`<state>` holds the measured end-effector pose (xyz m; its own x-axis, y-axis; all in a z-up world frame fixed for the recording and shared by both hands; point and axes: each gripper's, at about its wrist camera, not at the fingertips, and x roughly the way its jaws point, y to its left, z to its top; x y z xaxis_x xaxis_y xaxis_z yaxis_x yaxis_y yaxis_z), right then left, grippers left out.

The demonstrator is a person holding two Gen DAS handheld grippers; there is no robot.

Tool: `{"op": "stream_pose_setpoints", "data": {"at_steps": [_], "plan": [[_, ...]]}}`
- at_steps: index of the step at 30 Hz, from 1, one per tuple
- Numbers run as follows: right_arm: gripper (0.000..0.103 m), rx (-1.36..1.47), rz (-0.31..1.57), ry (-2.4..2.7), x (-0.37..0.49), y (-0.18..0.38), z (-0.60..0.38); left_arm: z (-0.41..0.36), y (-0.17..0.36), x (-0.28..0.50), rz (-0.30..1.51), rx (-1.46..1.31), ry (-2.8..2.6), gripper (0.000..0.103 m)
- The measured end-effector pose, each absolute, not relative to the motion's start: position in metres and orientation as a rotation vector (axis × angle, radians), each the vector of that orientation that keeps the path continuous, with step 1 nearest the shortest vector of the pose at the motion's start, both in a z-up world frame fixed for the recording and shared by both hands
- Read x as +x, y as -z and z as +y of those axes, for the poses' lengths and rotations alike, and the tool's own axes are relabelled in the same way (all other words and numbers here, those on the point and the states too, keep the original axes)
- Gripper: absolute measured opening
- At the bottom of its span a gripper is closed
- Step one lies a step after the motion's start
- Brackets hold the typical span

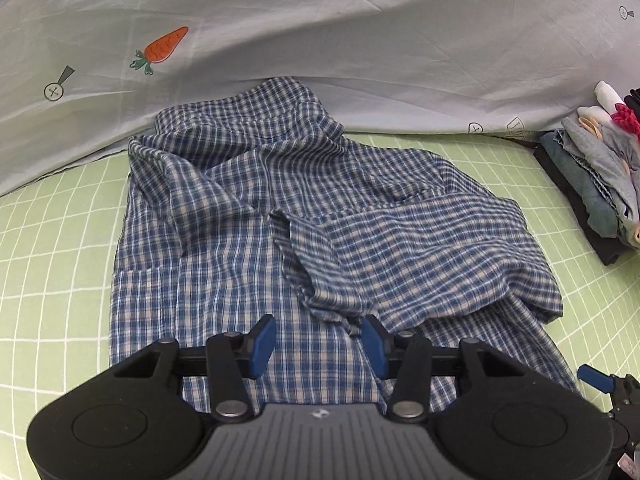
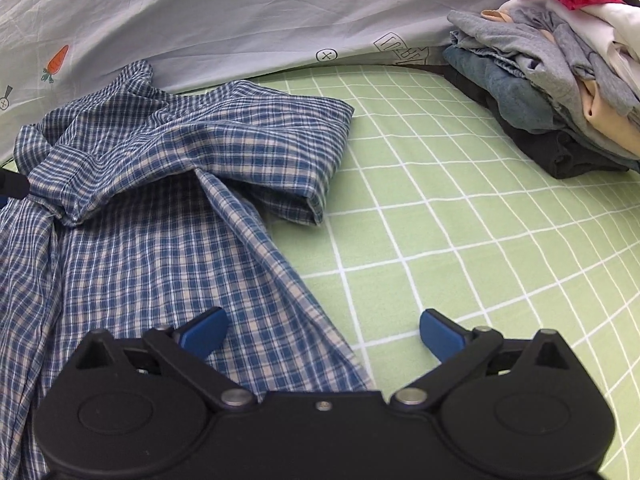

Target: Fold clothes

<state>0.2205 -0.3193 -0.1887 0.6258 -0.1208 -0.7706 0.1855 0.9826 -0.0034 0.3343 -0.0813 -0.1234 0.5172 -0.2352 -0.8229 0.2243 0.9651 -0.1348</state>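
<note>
From the left wrist, a blue-and-white plaid shirt (image 1: 248, 208) lies rumpled on a green sheet (image 1: 52, 240) crossed by white grid lines. Its collar end bunches up against a pale grey sheet (image 1: 320, 32) printed with a carrot (image 1: 164, 50), which rises behind it. One sleeve is folded across the body, and its cuff hangs in a crumpled fold just ahead of the left gripper (image 1: 318, 346). That gripper's blue fingers (image 1: 264, 344) stand at a narrow gap with nothing pressed between them; the right-hand pad seems to brush the cuff's edge, though the view is too tight to be sure. A stack of folded clothes (image 1: 600, 184) sits well apart at the right edge.

From the right wrist, the same shirt (image 2: 160, 208) fills the left half, its folded sleeve forming a thick band that ends near the middle. The shirt's lower edge runs diagonally under the right gripper (image 2: 324, 336), whose fingers (image 2: 204, 334) are spread wide and hold nothing: one pad over the plaid cloth, the other over bare green sheet (image 2: 480, 240). The pile of folded clothes (image 2: 560, 92) rests at the upper right.
</note>
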Motion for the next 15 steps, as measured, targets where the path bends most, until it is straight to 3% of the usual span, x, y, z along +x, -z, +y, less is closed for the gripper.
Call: {"op": "stream_pose_setpoints", "data": {"at_steps": [3,4,6,15], "plan": [[0.103,0.073,0.881,0.172,0.221,0.188,-0.318,-0.089,0.128,0.348,0.986,-0.010,0.293,0.046],[0.103,0.073,0.884,0.173,0.222,0.188,-0.318,-0.092,0.131,0.351,0.986,-0.005,0.300,0.041],[0.103,0.063,0.890,0.176,0.223,0.187,-0.316,-0.096,0.133,0.353,0.985,0.008,0.304,0.002],[0.103,-0.081,0.906,0.192,0.222,0.177,-0.298,-0.080,0.095,0.335,0.811,0.019,0.266,0.001]]}}
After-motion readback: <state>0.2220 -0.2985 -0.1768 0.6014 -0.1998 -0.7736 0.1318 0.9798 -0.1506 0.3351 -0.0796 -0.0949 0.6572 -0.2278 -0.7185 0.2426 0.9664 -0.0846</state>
